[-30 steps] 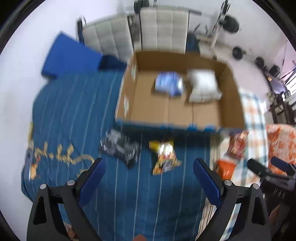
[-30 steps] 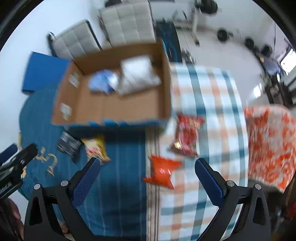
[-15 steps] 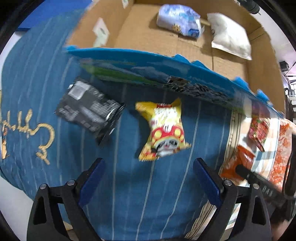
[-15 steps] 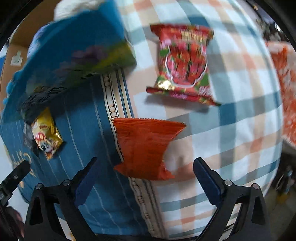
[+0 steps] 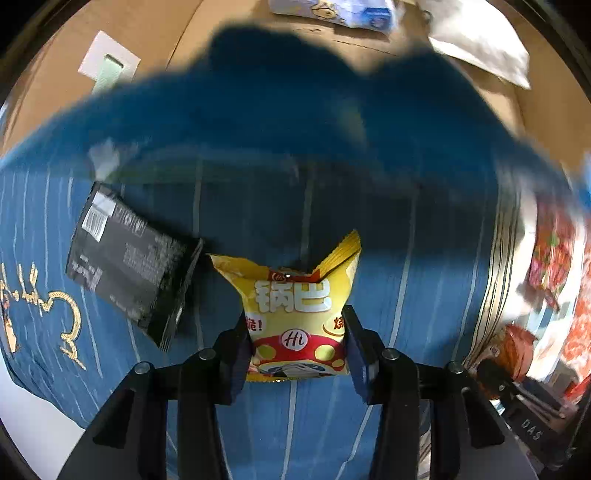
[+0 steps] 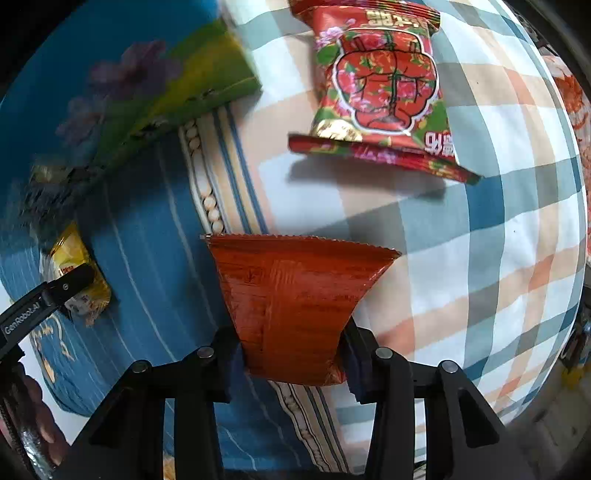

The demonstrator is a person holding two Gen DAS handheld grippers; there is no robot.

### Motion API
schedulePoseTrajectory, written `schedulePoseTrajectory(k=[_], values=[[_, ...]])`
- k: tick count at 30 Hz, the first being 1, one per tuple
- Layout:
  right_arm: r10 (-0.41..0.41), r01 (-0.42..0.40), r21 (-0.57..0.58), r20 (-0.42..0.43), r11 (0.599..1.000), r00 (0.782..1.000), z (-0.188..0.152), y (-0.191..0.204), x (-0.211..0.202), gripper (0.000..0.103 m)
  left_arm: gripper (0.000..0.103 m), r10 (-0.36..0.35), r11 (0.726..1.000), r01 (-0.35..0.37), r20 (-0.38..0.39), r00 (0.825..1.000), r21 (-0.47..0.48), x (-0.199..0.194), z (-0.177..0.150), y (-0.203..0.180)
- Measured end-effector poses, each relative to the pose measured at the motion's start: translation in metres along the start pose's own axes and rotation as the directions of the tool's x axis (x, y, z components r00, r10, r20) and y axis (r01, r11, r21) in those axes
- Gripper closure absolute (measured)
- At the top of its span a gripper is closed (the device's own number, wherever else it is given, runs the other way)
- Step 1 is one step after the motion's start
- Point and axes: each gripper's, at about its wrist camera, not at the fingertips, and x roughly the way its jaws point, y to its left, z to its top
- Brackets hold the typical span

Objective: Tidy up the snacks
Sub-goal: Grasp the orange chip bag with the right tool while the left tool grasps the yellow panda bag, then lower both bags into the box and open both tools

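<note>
A yellow snack bag (image 5: pixel 299 314) lies on the blue striped blanket, and my left gripper (image 5: pixel 295 343) is shut on its lower half. To its left a black snack packet (image 5: pixel 129 266) lies flat. An orange snack bag (image 6: pixel 291 306) sits where the blue blanket meets the plaid one, with my right gripper (image 6: pixel 291 354) shut on its narrow end. A red flowered snack bag (image 6: pixel 380 85) lies beyond it on the plaid blanket. Inside the cardboard box (image 5: pixel 155 48) rest a blue packet (image 5: pixel 343 11) and a white bag (image 5: pixel 480 44).
The box's blue printed front wall (image 6: pixel 122 85) stands close ahead of both grippers. My left gripper's finger (image 6: pixel 55 291) shows at the left of the right wrist view over the yellow bag. An orange patterned cloth (image 6: pixel 572 96) lies at the far right.
Both grippers dropped toward the bed and closed: the left on the yellow bag, the right on the orange bag. Half a second ago both stood open above them.
</note>
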Motion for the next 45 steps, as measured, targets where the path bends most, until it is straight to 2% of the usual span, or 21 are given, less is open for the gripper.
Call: schedulePoseTrajectory(k=[5,8,12,19,23,24,28,32,34,39,45], values=[[-0.022,0.021,-0.086,-0.010,0.996,1.000,-0.031,0.012,0.002,0.059,0.061,0.049,0.997,-0.049,0.000,0.999,0.064,0.002,-0.060,-0.002],[-0.037,0.033,-0.141,-0.027,0.989,0.999,-0.054,0.018,0.008,0.059,0.061,0.051,0.996,-0.048,-0.041,0.998,0.077,0.012,-0.097,0.003],[-0.081,0.073,-0.193,-0.032,0.978,0.996,-0.078,0.024,0.020,0.059,0.061,0.055,0.995,-0.048,-0.078,0.995,0.086,0.030,-0.125,0.007],[-0.129,0.120,-0.213,-0.028,0.970,0.991,-0.091,0.029,0.041,0.060,0.058,0.041,0.997,-0.036,-0.082,0.996,0.065,0.047,-0.133,0.010],[-0.121,0.112,-0.188,-0.037,0.976,0.992,-0.094,0.032,0.044,0.055,0.058,0.029,0.998,-0.025,-0.074,0.997,0.058,0.051,-0.137,0.004],[-0.119,0.108,-0.181,-0.050,0.978,0.992,-0.089,0.044,0.048,0.055,0.058,0.027,0.998,-0.023,-0.072,0.997,0.057,0.049,-0.136,0.013],[-0.123,0.109,-0.180,-0.069,0.978,0.990,-0.092,0.041,0.053,0.055,0.060,0.026,0.998,-0.022,-0.069,0.997,0.057,0.052,-0.127,0.026],[-0.125,0.111,-0.176,-0.067,0.978,0.990,-0.100,0.036,0.057,0.056,0.061,0.030,0.998,-0.026,-0.065,0.997,0.060,0.048,-0.134,0.015],[-0.123,0.111,-0.184,-0.058,0.977,0.991,-0.105,0.036,0.057,0.059,0.062,0.032,0.998,-0.029,-0.057,0.998,0.065,0.041,-0.133,0.009],[-0.111,0.107,-0.207,-0.005,0.972,0.994,-0.116,0.047,0.031,0.061,0.062,0.020,0.996,-0.022,0.019,1.000,0.081,0.000,-0.132,0.002],[-0.036,0.067,-0.260,0.122,0.963,0.992,-0.119,0.072,-0.041,0.061,0.062,-0.015,0.995,0.001,0.149,0.989,0.098,-0.072,-0.119,0.000]])
